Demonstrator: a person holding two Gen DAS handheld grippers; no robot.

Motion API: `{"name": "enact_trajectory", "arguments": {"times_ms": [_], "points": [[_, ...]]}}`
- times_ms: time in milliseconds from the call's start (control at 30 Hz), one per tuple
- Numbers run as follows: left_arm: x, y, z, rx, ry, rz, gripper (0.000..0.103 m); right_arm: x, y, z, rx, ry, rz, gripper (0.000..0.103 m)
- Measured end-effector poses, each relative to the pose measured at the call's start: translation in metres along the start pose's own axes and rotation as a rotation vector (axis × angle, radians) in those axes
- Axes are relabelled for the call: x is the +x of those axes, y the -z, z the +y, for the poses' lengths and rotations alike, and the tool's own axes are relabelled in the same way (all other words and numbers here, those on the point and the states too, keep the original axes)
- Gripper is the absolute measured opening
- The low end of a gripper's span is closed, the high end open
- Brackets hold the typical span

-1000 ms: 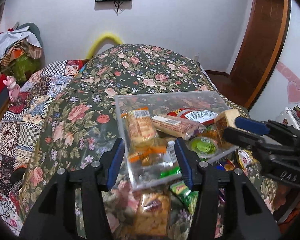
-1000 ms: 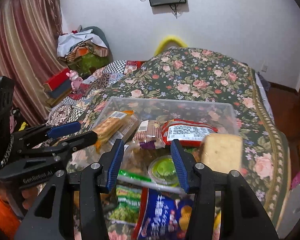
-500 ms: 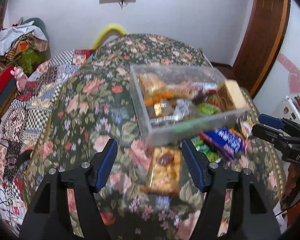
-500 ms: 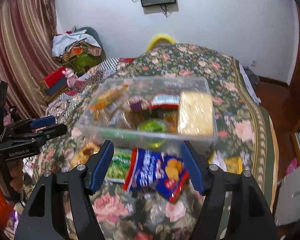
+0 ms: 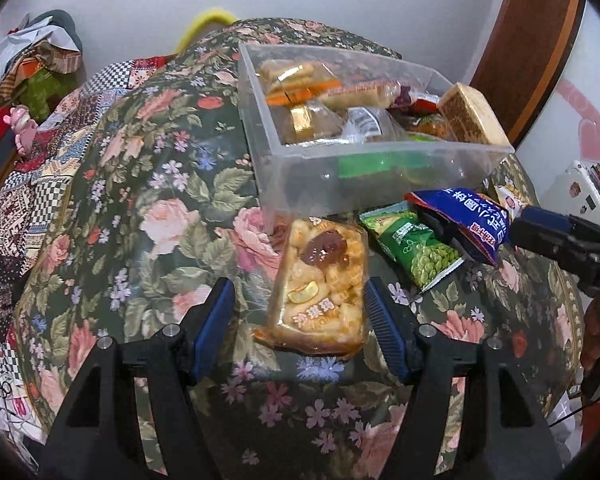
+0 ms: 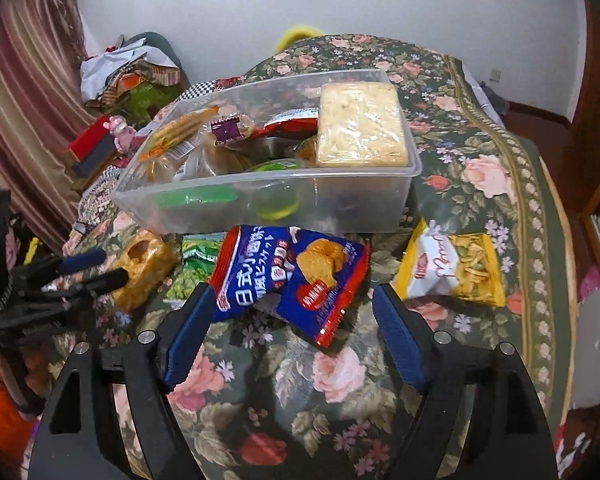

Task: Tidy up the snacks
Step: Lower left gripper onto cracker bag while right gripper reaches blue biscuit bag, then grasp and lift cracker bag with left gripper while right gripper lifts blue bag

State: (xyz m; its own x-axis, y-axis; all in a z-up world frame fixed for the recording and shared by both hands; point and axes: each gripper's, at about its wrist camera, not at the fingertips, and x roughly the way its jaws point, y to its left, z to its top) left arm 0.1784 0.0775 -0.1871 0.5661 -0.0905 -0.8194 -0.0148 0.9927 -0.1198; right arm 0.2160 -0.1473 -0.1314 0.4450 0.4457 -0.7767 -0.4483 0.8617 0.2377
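Note:
A clear plastic bin point(image 5: 380, 172) full of snack packs stands on the floral bedspread; it also shows in the right wrist view point(image 6: 260, 196). In front of it lie a clear-wrapped nut cake point(image 5: 320, 284), a green pea bag point(image 5: 416, 248), a blue cracker bag point(image 6: 296, 272) and a yellow-white snack bag point(image 6: 456, 268). My left gripper point(image 5: 300, 328) is open with its fingers either side of the nut cake's near end. My right gripper point(image 6: 292, 332) is open, just short of the blue bag.
The bed's right edge drops to a wooden floor point(image 6: 540, 128) and door frame point(image 5: 532, 48). Piled clothes point(image 6: 128, 72) and a pink toy point(image 6: 120, 132) sit at the left by a striped curtain point(image 6: 24, 92).
Both grippers have pulled back from over the bin and lowered toward the loose packs in front of it. Their jaws have opened wider.

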Motion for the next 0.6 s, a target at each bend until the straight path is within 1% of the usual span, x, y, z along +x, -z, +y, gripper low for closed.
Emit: {"name": "enact_trajectory", "arguments": {"times_ms": [100,133,300,400,467,533,600], "points": [[0.006,0.000,-0.002,0.001,0.007,0.002,0.067,0.007,-0.006,0.005,-0.013,0.010,-0.001,0.083],[0.007,0.000,-0.003,0.001,0.009,0.002,0.067,0.010,-0.007,0.006,-0.015,0.015,-0.001,0.086],[0.019,0.001,-0.004,0.000,0.007,0.016,0.066,0.031,-0.009,0.005,-0.002,0.033,0.036,0.087],[0.021,0.002,-0.005,0.008,-0.002,0.001,0.064,0.040,-0.009,0.001,0.012,0.061,0.050,0.087],[0.022,0.003,-0.008,0.021,-0.005,-0.006,0.057,0.044,-0.008,-0.004,0.026,0.052,0.060,0.091],[0.022,0.003,-0.010,0.027,-0.008,-0.012,0.054,0.047,-0.007,-0.008,0.044,0.036,0.069,0.093],[0.022,0.003,-0.011,0.029,0.014,-0.016,0.048,0.049,-0.005,-0.012,0.067,0.008,0.080,0.093]]}}
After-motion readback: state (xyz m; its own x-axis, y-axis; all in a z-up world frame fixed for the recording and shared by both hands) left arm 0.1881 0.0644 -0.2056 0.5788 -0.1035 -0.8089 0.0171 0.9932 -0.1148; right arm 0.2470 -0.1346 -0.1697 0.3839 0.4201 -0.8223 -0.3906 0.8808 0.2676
